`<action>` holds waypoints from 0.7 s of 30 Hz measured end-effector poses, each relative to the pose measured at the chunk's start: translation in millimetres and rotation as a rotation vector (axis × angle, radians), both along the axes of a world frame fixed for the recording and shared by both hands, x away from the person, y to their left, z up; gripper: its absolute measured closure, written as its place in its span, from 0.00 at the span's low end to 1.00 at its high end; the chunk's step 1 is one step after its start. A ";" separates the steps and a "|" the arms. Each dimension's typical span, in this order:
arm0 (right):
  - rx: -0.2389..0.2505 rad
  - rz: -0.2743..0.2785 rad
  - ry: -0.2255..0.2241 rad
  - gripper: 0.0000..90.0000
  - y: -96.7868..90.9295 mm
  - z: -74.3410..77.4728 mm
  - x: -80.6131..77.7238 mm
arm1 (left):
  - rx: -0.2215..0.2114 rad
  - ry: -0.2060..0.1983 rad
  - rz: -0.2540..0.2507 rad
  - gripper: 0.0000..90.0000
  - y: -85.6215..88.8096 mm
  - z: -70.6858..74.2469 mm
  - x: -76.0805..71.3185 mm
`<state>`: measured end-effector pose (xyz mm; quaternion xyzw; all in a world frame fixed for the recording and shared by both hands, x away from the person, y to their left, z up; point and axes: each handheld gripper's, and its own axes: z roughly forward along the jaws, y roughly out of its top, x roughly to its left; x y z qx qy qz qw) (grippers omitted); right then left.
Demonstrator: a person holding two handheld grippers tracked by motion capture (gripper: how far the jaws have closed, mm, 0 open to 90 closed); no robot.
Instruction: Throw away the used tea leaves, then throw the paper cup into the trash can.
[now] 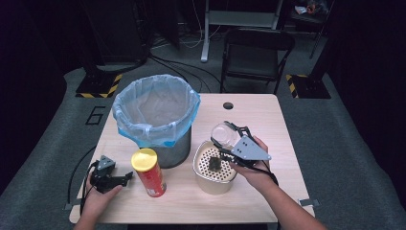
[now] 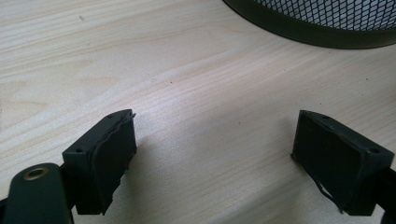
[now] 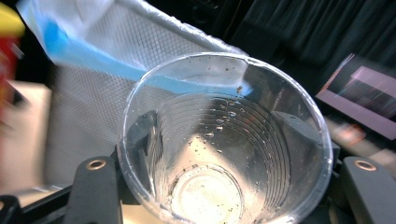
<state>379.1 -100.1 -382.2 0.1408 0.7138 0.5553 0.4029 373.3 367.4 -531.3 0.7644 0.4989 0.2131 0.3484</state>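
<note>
My right gripper [image 1: 229, 136] is shut on a clear plastic cup [image 1: 223, 134], held tilted on its side above the far rim of a cream strainer bowl [image 1: 214, 184]. Inside, the cup [image 3: 224, 149] is wet and speckled with small dark bits. A dark clump [image 1: 214, 164] lies on the bowl's perforated insert. My left gripper [image 1: 125, 178] rests open on the table near its front left corner, jaws wide apart over bare wood [image 2: 210, 116]. A red chip can with a yellow lid [image 1: 148, 172] stands just right of it.
A mesh waste bin [image 1: 155, 115] lined with a blue bag stands at the table's left back, its base [image 2: 317, 23] just beyond my left jaws. The table has a cable hole [image 1: 228, 105]. A folding chair [image 1: 256, 55] stands behind the table.
</note>
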 end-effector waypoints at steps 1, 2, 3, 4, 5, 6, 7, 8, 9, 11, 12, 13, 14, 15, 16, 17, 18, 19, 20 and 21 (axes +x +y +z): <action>0.026 0.013 0.040 0.38 -1.3 0.4 1.0 | -0.001 0.000 0.000 0.15 0.0 0.0 0.0; 0.058 0.031 0.092 0.38 -2.9 1.1 2.0 | 0.000 0.000 0.000 0.15 0.0 0.0 0.0; 0.079 0.053 0.127 0.38 -4.5 2.0 3.7 | 0.000 0.000 0.000 0.15 0.0 0.0 0.0; 0.104 0.067 0.161 0.38 -5.7 2.6 4.4 | -0.001 0.000 0.000 0.15 -0.1 0.0 0.0; 0.131 0.081 0.203 0.38 -6.4 3.1 4.9 | 0.000 0.000 0.000 0.15 -0.1 0.0 0.0; 0.151 0.092 0.228 0.38 -7.3 4.1 6.1 | 0.004 -0.001 0.000 0.15 0.1 0.1 0.0; 0.167 0.102 0.249 0.39 -8.4 5.7 7.4 | 0.003 -0.001 0.000 0.15 0.0 0.1 -0.1; 0.179 0.102 0.276 0.38 -9.1 8.5 8.0 | 0.006 -0.002 -0.001 0.15 0.3 0.1 0.0; 0.179 0.102 0.276 0.38 -9.1 8.5 8.0 | 0.006 -0.002 -0.001 0.15 0.3 0.2 0.0; 0.186 0.110 0.308 0.38 -9.9 12.6 9.5 | -0.001 0.000 0.001 0.15 -0.1 -0.1 -0.1; 0.210 0.123 0.358 0.39 -11.1 16.4 11.0 | 0.000 0.000 0.000 0.15 0.0 0.0 0.0; 0.210 0.123 0.358 0.39 -11.1 16.4 11.0 | 0.000 0.000 0.000 0.15 0.0 0.0 0.0; 0.209 0.126 0.374 0.39 -11.6 18.0 12.3 | 0.000 0.000 0.000 0.15 0.0 0.0 0.0; 0.200 0.128 0.390 0.39 -12.2 20.1 13.8 | 0.000 0.000 0.000 0.15 0.0 0.0 0.0; 0.185 0.131 0.397 0.39 -12.4 21.3 15.5 | 0.000 0.000 0.001 0.15 -0.1 0.0 0.0; 0.183 0.134 0.394 0.39 -12.4 21.9 16.4 | 0.002 -0.001 -0.001 0.15 0.1 0.0 0.0; 0.187 0.133 0.406 0.38 -12.5 22.6 16.4 | -0.001 -0.001 0.001 0.15 -0.1 -0.1 -0.1; 0.181 0.133 0.398 0.39 -12.9 24.5 17.1 | -0.001 -0.001 0.001 0.15 -0.1 -0.1 0.0; 0.181 0.133 0.398 0.39 -12.9 24.5 17.1 | 0.000 0.000 0.000 0.15 -0.1 0.0 0.0; 0.178 0.131 0.401 0.38 -13.1 25.9 16.4 | 0.003 -0.002 0.000 0.15 0.1 0.1 0.0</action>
